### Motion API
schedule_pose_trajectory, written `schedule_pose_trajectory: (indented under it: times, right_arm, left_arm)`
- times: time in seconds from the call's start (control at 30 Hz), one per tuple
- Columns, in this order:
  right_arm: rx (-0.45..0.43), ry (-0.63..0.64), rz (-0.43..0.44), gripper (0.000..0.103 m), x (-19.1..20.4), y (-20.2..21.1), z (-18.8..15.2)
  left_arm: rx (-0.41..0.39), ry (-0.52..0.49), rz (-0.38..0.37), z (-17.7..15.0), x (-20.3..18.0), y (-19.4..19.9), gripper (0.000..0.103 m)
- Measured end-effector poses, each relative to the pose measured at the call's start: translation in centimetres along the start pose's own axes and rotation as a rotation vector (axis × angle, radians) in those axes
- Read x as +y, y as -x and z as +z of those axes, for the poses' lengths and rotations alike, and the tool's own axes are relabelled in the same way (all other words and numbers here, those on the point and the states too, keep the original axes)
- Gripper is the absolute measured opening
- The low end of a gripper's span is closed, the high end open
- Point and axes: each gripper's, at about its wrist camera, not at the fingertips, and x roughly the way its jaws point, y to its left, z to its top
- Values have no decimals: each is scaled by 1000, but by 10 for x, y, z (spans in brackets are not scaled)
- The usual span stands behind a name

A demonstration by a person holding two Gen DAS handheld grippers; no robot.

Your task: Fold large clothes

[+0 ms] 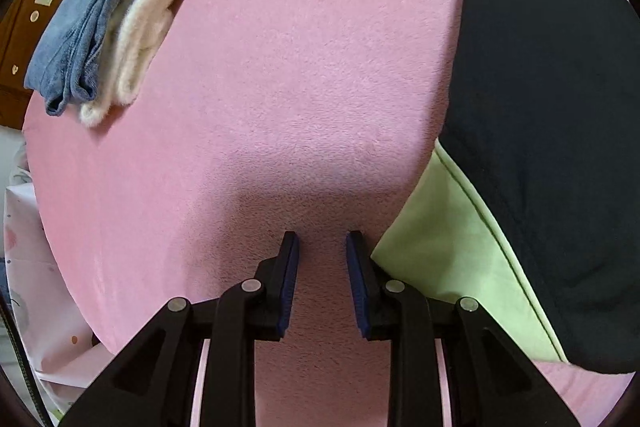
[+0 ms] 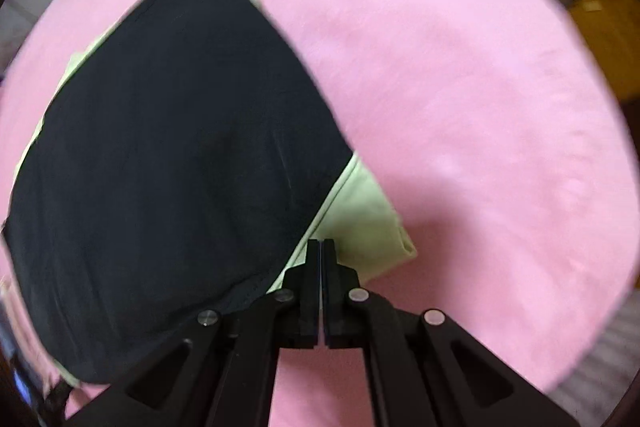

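a folded black garment lay on top of a folded pale green garment, both on a pink fleece surface. the right tongs hung above the green corner, pressed fully together and empty. the left tongs pointed down at bare pink fleece just beside the green edge, narrowly parted and empty. at the far left edge lay folded blue jeans on a white fleecy garment.

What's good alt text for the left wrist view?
The left gripper, jaws slightly apart and empty, points down at a pink blanket. A black garment lies on a light green one at right; folded jeans and white fleece sit upper left.
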Motion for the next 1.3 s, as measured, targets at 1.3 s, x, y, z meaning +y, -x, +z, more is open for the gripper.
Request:
schedule_pose_trajectory:
  times: [1.3]
  right_arm:
    - [138, 539, 289, 0, 302, -53, -29]
  left_arm:
    - [-84, 314, -876, -66, 7, -10, 50]
